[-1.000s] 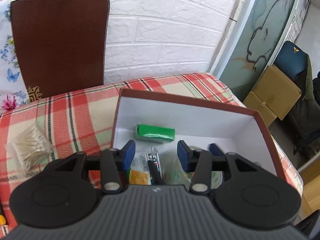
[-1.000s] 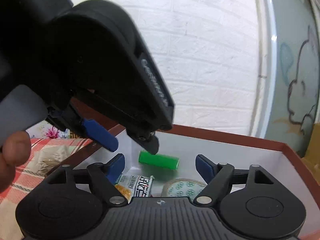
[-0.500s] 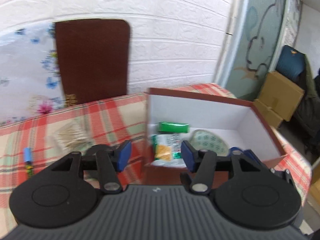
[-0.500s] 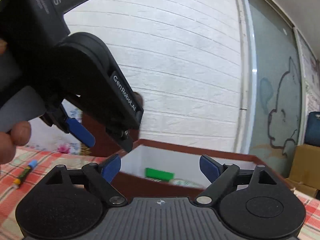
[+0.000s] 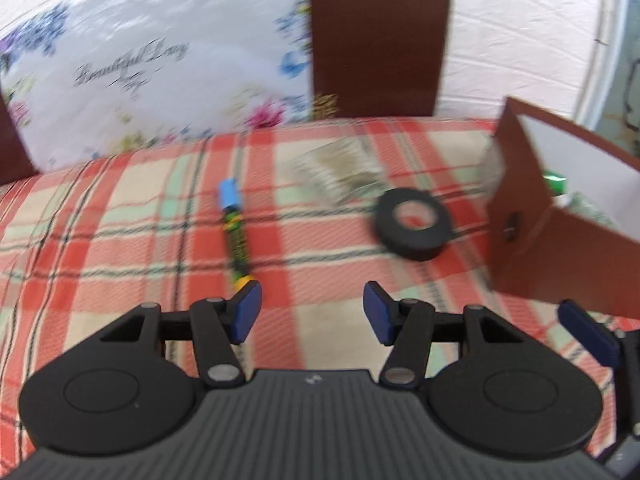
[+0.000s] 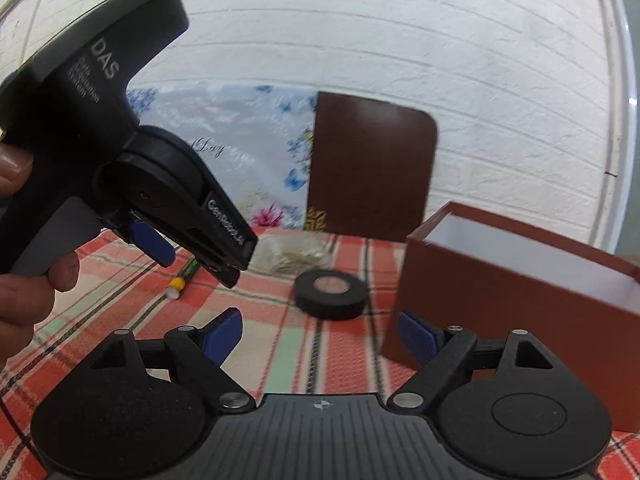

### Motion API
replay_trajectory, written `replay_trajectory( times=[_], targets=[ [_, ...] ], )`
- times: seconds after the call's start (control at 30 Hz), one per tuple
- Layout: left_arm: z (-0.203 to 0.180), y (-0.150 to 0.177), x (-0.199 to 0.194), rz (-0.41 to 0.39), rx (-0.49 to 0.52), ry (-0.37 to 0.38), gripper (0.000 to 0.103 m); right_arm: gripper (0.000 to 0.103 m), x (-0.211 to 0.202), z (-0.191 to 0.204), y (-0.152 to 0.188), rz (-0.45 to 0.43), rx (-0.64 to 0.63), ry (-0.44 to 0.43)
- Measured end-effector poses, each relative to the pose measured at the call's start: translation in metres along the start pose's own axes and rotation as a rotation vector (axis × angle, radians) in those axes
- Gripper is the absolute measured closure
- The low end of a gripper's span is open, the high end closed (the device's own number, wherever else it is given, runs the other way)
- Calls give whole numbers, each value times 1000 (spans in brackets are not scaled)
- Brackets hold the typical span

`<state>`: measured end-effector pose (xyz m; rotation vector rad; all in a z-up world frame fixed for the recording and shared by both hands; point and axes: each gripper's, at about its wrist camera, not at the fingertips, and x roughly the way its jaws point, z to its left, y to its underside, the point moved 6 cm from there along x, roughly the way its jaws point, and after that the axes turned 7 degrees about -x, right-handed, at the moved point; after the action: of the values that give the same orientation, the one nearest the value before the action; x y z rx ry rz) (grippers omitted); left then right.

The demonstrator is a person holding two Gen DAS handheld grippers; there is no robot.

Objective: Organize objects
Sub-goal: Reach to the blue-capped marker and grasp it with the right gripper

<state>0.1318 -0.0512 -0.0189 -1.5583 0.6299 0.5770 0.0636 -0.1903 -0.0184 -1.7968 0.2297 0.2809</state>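
Left claw (image 5: 311,312) half open, empty, jaws just opened; right claw (image 6: 320,336) wide, empty. Marker (image 5: 236,228) lies far-left on tabletop (image 5: 120,240), tape roll (image 5: 414,224) beside box (image 5: 560,256). Risk: marker rolls if clipped off-centre.

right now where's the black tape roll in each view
Left wrist: the tape roll lies flat on the cloth, right of centre, just left of the box.
Right wrist: the tape roll lies near the middle, left of the box.
Shared landmark: the brown chair back behind the table.
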Motion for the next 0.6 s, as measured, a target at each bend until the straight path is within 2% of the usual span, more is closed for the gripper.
replay_trajectory(
  times=[0.2, 0.3, 0.33, 0.37, 0.43, 0.6],
  targets=[
    [49, 14, 13, 2, -43, -79, 42, 22, 14, 17, -1, 62, -7, -87],
    [94, 19, 24, -5, -112, -163, 39, 22, 22, 25, 0, 117, 16, -156],
    [112, 22, 28, -5, -139, -201, 35, 22, 21, 30, 1, 138, 24, -176],
    [129, 23, 30, -26, -168, -214, 21, 22, 27, 32, 1, 156, 31, -196],
    [155, 26, 31, -52, -219, -235, 14, 22, 37, 38, 1, 181, 36, -222],
    [157, 33, 30, -141, -179, -236, 10, 22, 64, 62, -21, 142, 37, -268]
  ],
)
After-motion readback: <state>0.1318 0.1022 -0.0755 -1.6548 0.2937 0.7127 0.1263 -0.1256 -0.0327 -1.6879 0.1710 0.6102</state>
